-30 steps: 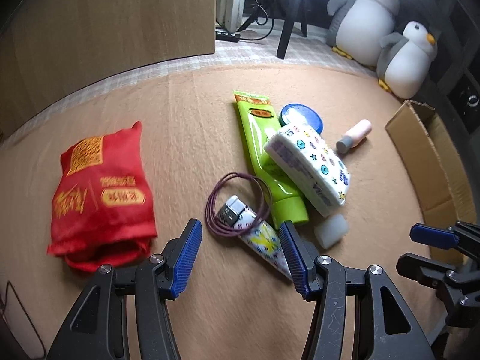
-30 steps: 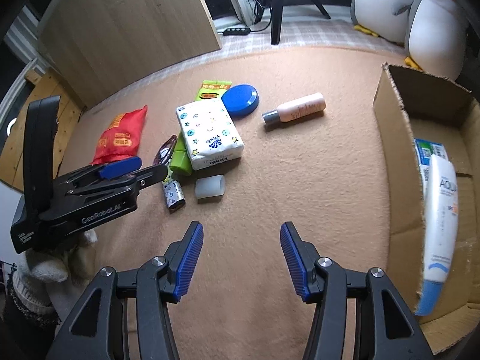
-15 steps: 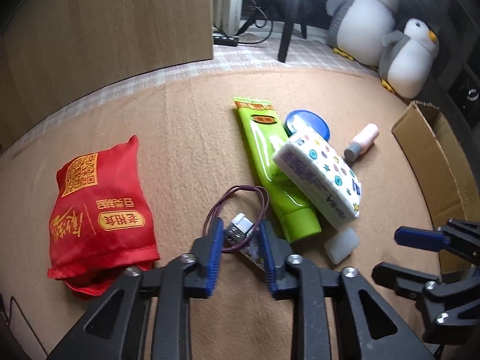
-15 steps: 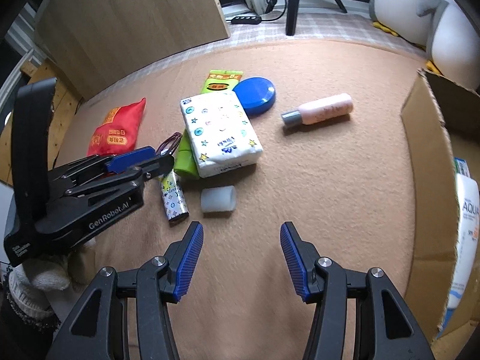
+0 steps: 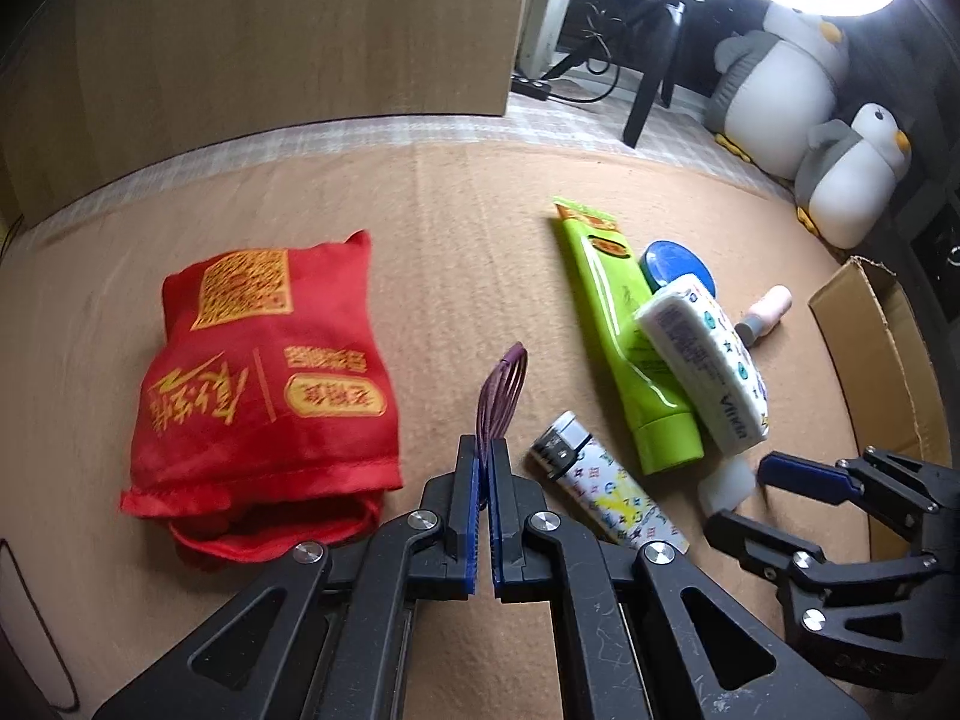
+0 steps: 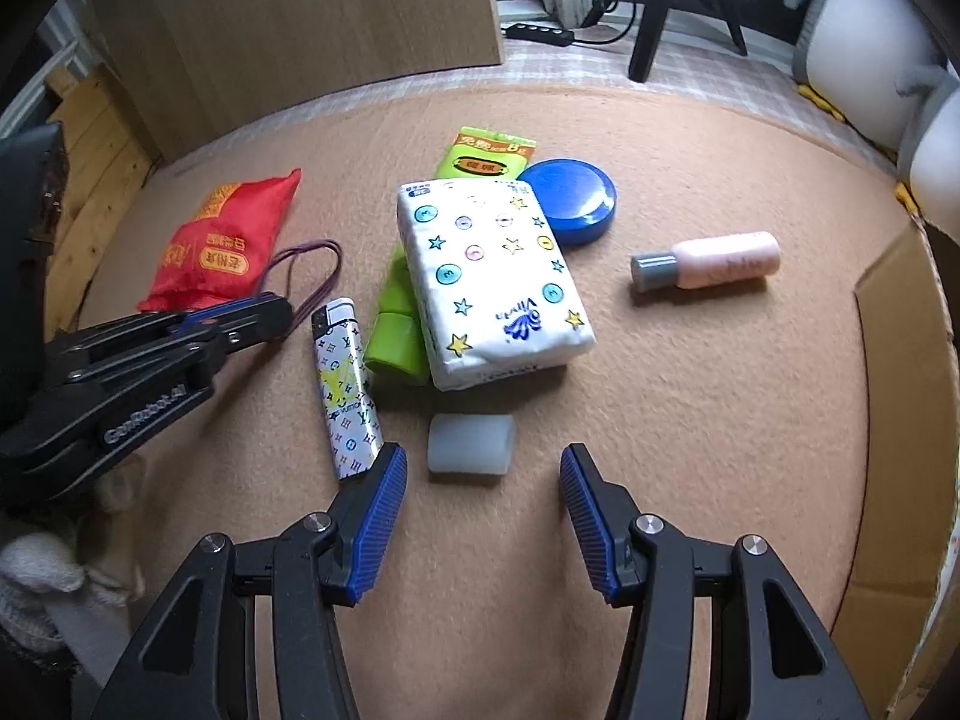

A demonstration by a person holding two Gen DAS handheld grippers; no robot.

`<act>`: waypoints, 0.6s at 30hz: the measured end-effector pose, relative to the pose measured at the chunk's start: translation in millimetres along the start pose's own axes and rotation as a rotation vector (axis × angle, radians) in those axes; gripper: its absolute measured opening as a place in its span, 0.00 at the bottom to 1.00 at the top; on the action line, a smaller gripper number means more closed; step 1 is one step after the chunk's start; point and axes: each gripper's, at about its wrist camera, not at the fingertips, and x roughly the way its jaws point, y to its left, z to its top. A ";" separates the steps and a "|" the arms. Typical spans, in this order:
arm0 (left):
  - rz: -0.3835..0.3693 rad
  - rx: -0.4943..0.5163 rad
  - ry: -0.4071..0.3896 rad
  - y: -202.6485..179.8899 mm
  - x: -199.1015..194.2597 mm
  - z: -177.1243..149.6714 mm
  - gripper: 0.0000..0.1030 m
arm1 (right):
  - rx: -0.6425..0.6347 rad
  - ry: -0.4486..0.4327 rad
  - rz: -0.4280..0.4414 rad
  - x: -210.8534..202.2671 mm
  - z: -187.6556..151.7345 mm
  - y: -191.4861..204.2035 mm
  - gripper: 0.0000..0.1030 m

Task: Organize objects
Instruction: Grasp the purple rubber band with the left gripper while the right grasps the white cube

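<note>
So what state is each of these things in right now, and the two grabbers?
Left gripper: shut on the hair ties.
Hair ties: pinched, loop standing up.
Right gripper: open, empty.
Lighter: lying flat.
Tissue pack: resting on the green tube.
Green tube: lying, capped.
Pink bottle: on its side, capped.
Red bag: lying flat.

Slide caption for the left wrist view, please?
Left gripper, jaws shut on purple hair ties, between red pouch and patterned lighter.
</note>
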 end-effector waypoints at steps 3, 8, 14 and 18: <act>-0.007 -0.016 -0.002 4.1 -2.1 -4.2 0.02 | -0.017 0.001 -0.024 4.6 2.3 3.9 0.48; -0.019 -0.035 -0.003 8.1 -5.4 -9.7 0.02 | -0.071 0.000 -0.074 9.6 6.1 11.9 0.41; -0.029 -0.050 -0.012 9.4 -12.3 -15.4 0.02 | -0.104 -0.002 -0.106 7.5 2.8 10.0 0.25; -0.049 -0.062 -0.020 9.1 -19.7 -21.1 0.02 | -0.097 -0.004 -0.083 4.6 -1.0 6.4 0.22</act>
